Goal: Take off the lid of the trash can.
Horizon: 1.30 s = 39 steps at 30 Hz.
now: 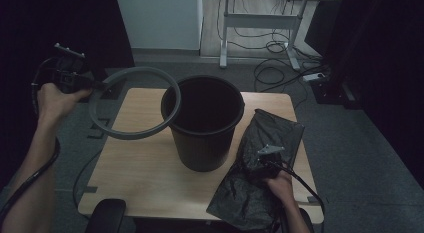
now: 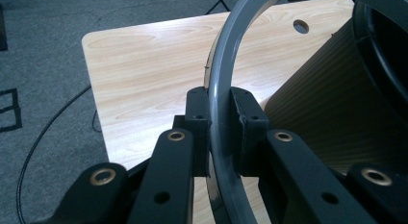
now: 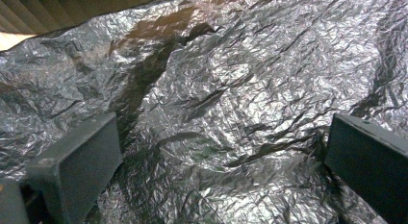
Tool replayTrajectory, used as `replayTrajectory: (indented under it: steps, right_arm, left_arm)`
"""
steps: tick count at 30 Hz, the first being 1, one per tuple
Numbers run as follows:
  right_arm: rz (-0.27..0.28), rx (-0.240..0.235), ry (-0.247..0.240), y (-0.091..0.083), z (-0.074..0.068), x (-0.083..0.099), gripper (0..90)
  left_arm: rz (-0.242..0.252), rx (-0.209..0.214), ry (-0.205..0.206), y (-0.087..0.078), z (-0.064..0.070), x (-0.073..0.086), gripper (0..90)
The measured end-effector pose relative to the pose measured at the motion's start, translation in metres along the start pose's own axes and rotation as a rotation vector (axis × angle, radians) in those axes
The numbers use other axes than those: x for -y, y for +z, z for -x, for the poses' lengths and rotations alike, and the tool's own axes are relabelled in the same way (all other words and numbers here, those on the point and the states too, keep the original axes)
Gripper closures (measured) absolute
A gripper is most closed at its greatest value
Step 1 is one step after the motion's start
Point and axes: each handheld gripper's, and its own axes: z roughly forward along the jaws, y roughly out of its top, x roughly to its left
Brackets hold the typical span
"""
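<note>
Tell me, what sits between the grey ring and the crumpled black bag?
In the high view, the black bin stands between the grey ring and the black bag.

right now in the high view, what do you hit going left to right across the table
left gripper shut on the grey ring → black bin → black bag, lying flat on the table, with the right gripper on it

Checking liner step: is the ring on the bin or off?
Off. The left hand-held gripper is shut on the ring, holding it tilted beside the bin; its far edge overlaps the rim. The bag lies on the table.
</note>
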Motion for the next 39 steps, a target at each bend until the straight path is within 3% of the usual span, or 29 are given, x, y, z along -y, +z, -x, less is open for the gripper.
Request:
replayTrajectory:
  steps: [15, 24, 32, 39]
  right_arm:
    - [0.000, 0.000, 0.000, 0.000, 0.000, 0.000, 0.0]
    - [0.000, -0.001, 0.001, 0.000, 0.000, 0.000, 0.0]
    - [0.000, 0.000, 0.001, 0.000, 0.000, 0.000, 0.0]
    - [-0.002, 0.000, -0.001, 0.000, 0.000, 0.000, 0.0]
  left_arm:
    - [0.016, -0.020, -0.069, -0.013, -0.034, 0.031, 78.6]
    - [0.021, -0.027, -0.100, -0.016, -0.047, 0.045, 78.6]
    - [0.016, -0.034, -0.114, -0.009, -0.054, 0.057, 78.7]
    - [0.015, -0.023, -0.103, 0.009, -0.055, 0.071, 78.7]
